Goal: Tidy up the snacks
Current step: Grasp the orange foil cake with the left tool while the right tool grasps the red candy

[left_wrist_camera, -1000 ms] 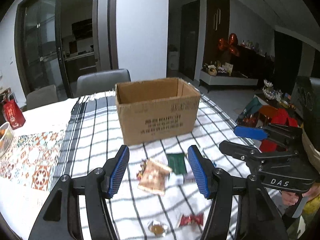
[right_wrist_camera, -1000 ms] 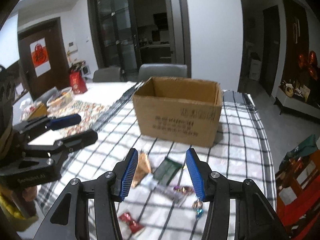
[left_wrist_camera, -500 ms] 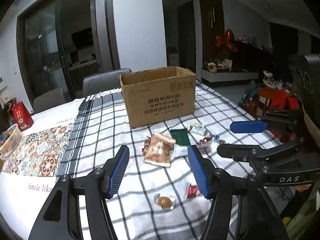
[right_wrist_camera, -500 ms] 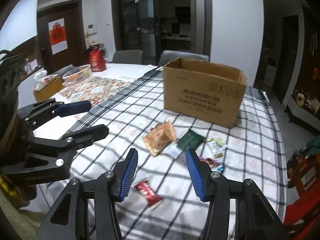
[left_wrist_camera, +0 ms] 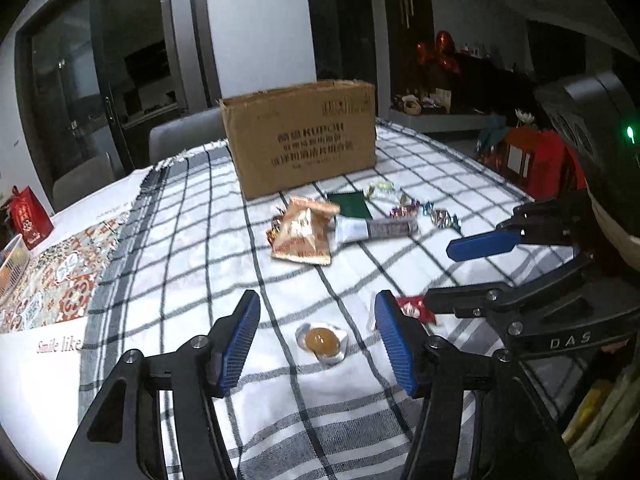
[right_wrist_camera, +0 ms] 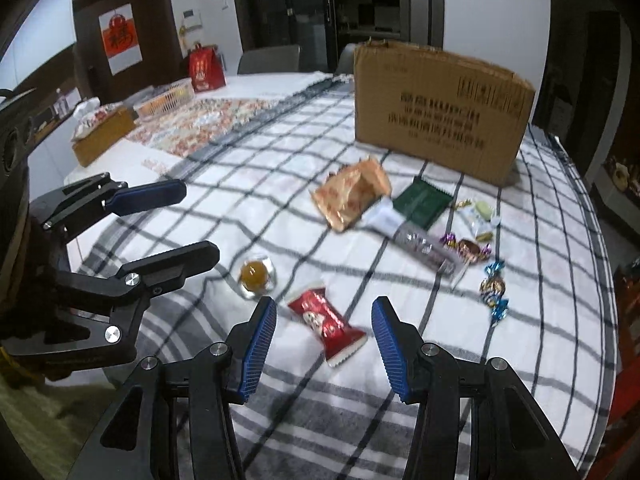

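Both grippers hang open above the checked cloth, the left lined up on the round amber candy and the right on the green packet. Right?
Not quite. The right gripper lines up on the red wrapped candy, per the right wrist view; the green packet lies further back. The left gripper, jaws closing, frames the amber candy.

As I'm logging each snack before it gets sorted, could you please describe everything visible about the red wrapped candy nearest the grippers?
The red wrapped candy is a small pillow pack of glossy red foil with white crimped ends and a pale printed figure. It lies flat and slanted on the checked tablecloth, sealed, touching nothing else, framed between the open jaws of the right gripper.
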Available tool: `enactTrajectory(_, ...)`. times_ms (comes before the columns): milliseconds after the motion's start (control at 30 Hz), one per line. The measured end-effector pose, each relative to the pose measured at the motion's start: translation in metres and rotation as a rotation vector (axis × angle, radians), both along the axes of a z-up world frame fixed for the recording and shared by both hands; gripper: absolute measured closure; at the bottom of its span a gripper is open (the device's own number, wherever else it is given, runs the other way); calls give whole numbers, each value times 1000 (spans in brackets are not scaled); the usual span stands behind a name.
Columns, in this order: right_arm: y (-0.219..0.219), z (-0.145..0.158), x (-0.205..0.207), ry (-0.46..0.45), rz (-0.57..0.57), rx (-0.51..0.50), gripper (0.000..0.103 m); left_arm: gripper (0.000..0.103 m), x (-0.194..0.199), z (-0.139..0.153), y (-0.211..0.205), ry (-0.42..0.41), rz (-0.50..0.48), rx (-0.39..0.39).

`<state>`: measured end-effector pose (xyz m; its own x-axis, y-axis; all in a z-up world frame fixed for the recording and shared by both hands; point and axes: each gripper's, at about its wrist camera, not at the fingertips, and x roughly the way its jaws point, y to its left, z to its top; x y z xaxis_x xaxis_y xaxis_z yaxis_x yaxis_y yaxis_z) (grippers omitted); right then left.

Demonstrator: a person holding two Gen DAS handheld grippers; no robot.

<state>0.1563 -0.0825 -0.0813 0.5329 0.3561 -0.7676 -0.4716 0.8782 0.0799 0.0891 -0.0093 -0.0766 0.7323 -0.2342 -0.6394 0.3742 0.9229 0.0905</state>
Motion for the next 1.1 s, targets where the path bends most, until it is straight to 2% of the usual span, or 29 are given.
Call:
enactTrajectory(300,4,-19,9,38,16,-28,52,56,9,-33,-4,74,-36,29)
enactTrajectory(800,11,-41,31,98,43,-33,54,65,34,-57,-4,143,-50,24)
enactTrajectory(867,12,-43,33,103,47,-33,59,66,36,-59,-4,151,-51,23)
enactTrajectory(1000,13,-46,35,112,52,-22,59,68,41,-62,-3,176,-51,18)
enactTrajectory(1100,14,-47,36,115,57,-14,67,68,41,-63,-2,182,-50,9)
